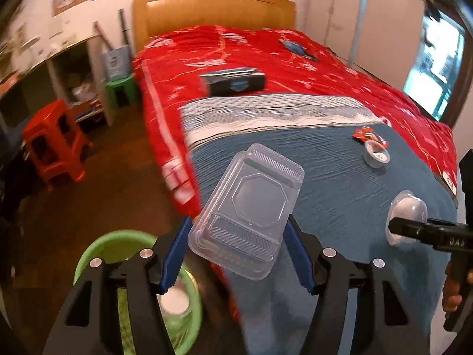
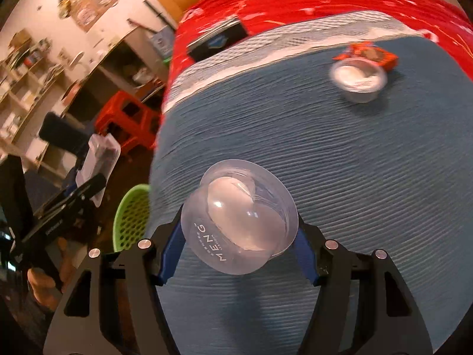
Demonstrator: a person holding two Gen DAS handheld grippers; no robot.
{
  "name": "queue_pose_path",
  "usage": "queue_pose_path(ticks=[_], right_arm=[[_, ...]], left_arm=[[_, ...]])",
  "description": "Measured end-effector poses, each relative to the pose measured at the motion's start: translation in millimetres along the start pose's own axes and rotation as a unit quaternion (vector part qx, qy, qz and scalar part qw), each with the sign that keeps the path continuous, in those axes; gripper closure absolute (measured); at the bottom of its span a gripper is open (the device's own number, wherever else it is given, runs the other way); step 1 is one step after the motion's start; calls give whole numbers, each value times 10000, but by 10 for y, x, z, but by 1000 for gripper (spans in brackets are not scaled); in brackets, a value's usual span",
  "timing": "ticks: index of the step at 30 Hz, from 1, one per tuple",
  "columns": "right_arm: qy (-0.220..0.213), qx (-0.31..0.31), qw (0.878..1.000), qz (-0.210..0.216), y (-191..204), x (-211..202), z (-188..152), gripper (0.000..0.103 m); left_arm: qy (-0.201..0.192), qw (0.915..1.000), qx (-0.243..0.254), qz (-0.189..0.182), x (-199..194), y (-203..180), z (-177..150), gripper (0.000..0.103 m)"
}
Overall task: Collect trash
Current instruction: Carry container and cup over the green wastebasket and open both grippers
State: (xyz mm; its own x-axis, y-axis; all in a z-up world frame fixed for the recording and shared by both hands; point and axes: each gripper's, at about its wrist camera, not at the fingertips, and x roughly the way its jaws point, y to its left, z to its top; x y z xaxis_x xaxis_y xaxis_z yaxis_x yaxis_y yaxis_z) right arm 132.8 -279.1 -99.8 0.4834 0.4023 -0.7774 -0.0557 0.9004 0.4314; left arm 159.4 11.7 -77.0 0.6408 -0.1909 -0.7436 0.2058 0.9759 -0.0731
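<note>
Grippers lift clear plastic trash above bed's blue blanket [image 1: 340, 183].
Left gripper [image 1: 240, 238] clamps a ribbed hinged box [image 1: 251, 207] over the bed edge, green basket [image 1: 124, 245] on the floor below; right gripper [image 2: 240, 238] pinches a lidded round tub [image 2: 239, 216] over open blanket.

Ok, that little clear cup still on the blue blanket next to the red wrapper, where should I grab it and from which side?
Take the cup across its round wall just below the rim, coming down from above on its near side. It stands upright and open, and the red wrapper lies close behind, so the far side is crowded.
</note>
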Motion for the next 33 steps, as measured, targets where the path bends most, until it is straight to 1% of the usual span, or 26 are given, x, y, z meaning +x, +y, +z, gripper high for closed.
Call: queue_pose_path(ticks=[2,6,12,17,22,28,33], right_arm=[[34,-109,9999,88,126,27,-5,38],[81,-362,9990,236,401,77,-26,38],[213,-698,9965,407,760,188,-66,38],[305,-916,9938,549,1003,262,-130,38],[444,-1062,9914,628,1193,366,-171,38],[612,-1242,9879,703,1426,502,-231,38],[720,-1385,9848,764,1578,581,-273,38]], left_arm=[[4,9997,-177,148,-124,181,-154,42],[9,9979,-561,328,-289,506,-404,42],[82,9935,-977,587,-408,861,-702,42],[228,9892,-1249,738,-418,1062,-911,42],[383,9851,-1405,916,-403,1198,-1052,42],[634,9800,-1543,1084,-327,1324,-1163,42],[798,9758,-1683,1147,-295,1448,-1260,41]])
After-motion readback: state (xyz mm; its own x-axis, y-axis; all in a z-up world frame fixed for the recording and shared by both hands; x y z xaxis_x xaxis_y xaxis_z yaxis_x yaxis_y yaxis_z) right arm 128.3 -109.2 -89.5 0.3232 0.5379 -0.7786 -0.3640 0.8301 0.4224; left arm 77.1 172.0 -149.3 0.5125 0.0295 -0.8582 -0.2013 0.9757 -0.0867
